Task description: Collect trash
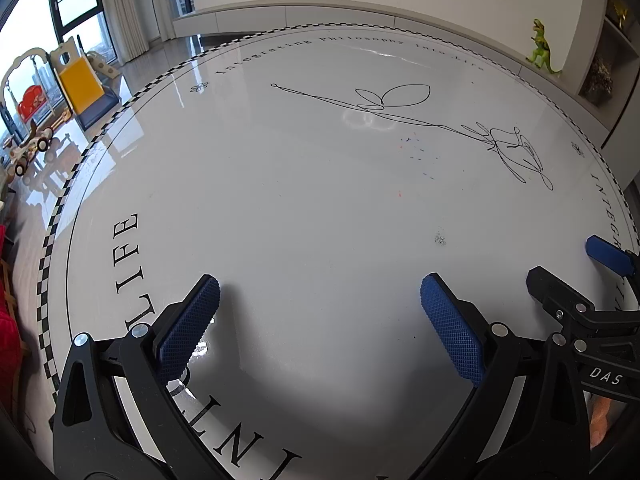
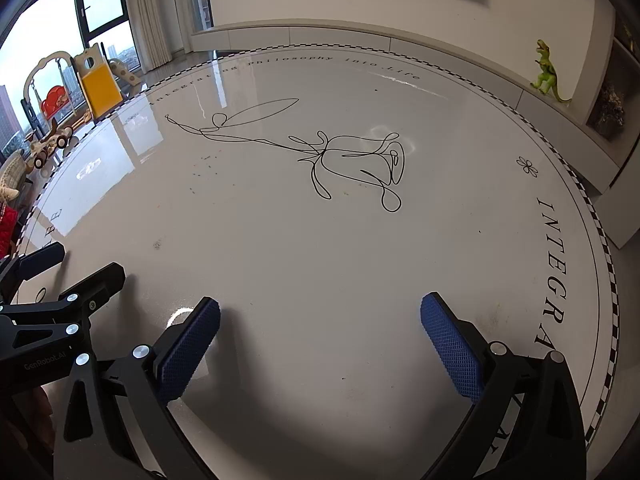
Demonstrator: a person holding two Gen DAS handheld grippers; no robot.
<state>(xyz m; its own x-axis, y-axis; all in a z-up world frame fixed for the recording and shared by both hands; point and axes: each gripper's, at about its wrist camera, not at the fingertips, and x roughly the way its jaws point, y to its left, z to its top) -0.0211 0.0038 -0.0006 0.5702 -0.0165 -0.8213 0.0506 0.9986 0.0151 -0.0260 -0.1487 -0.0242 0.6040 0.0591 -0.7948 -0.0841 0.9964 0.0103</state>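
Both grippers hover over a round white table (image 1: 304,208) printed with black lettering and a line-drawn rose. My left gripper (image 1: 320,300) stands open, its blue pads wide apart with only bare tabletop between them. My right gripper (image 2: 320,320) is open just as wide and holds nothing. In the left wrist view the right gripper (image 1: 568,268) shows at the right edge; in the right wrist view the left gripper (image 2: 68,268) shows at the left edge. I see no piece of trash on the table, only tiny coloured specks (image 1: 416,152) and a small grey smudge (image 1: 440,238).
A checkered band runs round the table (image 2: 600,240) rim. A green toy dinosaur (image 1: 542,46) stands on a low white ledge behind it. Children's toys and a yellow slide (image 1: 80,80) sit by the windows at the left. Shelving (image 1: 616,64) fills the far right.
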